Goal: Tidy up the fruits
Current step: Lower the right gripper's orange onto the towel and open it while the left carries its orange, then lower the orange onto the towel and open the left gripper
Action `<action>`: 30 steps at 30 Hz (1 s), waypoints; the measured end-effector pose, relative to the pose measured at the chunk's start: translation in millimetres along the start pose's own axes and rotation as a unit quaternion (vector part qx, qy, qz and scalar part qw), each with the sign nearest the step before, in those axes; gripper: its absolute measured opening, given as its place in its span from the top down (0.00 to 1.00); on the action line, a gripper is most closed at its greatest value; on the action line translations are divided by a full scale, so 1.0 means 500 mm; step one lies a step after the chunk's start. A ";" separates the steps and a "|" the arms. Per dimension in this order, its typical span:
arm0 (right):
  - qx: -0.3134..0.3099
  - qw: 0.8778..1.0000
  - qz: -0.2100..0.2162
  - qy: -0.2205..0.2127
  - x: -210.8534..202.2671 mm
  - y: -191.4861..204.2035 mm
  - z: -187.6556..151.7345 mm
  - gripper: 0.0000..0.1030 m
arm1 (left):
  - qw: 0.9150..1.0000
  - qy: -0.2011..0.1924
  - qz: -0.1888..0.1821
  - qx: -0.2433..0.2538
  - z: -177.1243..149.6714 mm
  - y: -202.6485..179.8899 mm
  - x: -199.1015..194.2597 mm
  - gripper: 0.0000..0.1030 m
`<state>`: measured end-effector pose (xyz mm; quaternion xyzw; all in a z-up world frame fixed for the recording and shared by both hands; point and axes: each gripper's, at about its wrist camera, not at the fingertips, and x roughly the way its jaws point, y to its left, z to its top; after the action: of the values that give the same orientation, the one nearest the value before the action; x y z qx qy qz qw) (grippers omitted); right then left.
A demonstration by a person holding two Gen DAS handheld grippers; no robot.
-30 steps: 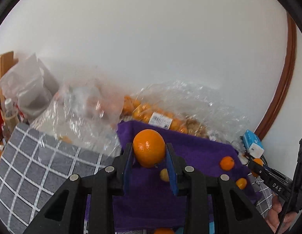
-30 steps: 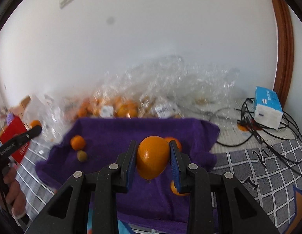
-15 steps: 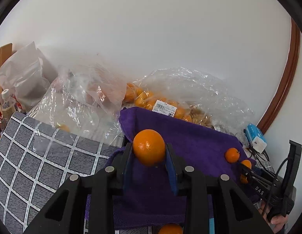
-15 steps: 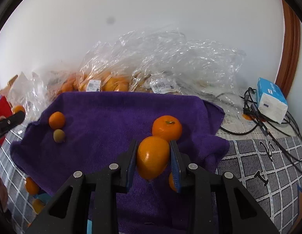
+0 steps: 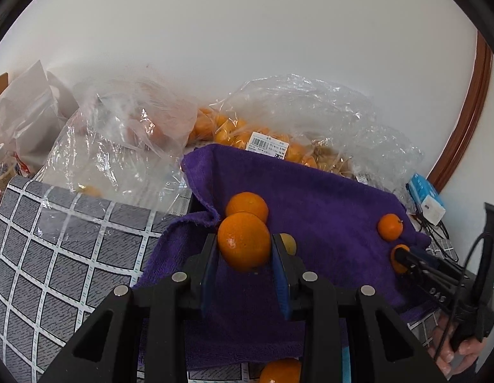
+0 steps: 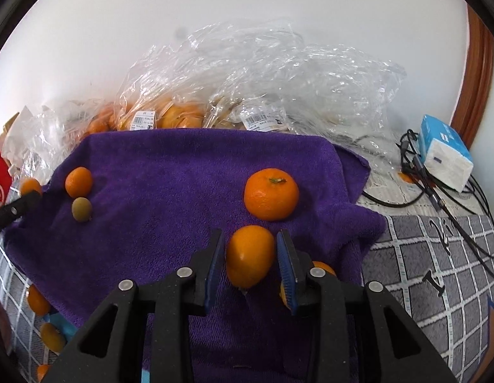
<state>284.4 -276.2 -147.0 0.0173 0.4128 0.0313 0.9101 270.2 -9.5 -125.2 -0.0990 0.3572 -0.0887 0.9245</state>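
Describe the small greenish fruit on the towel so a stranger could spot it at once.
Find the purple towel spread before the plastic bags. Near its left edge in the right wrist view, a small orange sits, and the greenish fruit lies touching it just in front. It is the only dull olive piece; everything else is bright orange.
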 end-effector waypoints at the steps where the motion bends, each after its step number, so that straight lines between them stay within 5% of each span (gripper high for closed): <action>1: 0.005 1.000 0.000 -0.010 -0.017 -0.004 -0.004 0.62 | 1.000 0.003 -0.002 0.001 -0.001 -0.003 0.003 0.70; 4: 0.006 0.999 0.008 -0.042 -0.054 -0.006 -0.006 0.48 | 1.000 0.008 -0.002 0.003 -0.003 -0.006 0.010 0.70; 24: 0.056 0.997 0.009 -0.042 -0.048 -0.050 -0.005 0.47 | 0.999 0.015 0.038 0.027 -0.021 -0.016 0.047 0.70; 30: 0.050 0.998 0.005 -0.042 -0.050 -0.045 -0.007 0.47 | 0.999 0.005 0.039 0.030 -0.023 -0.020 0.037 0.62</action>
<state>266.5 -300.1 -132.0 0.0663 0.3750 0.0146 0.9246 275.1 -25.1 -143.1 -0.0568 0.3629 -0.0642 0.9279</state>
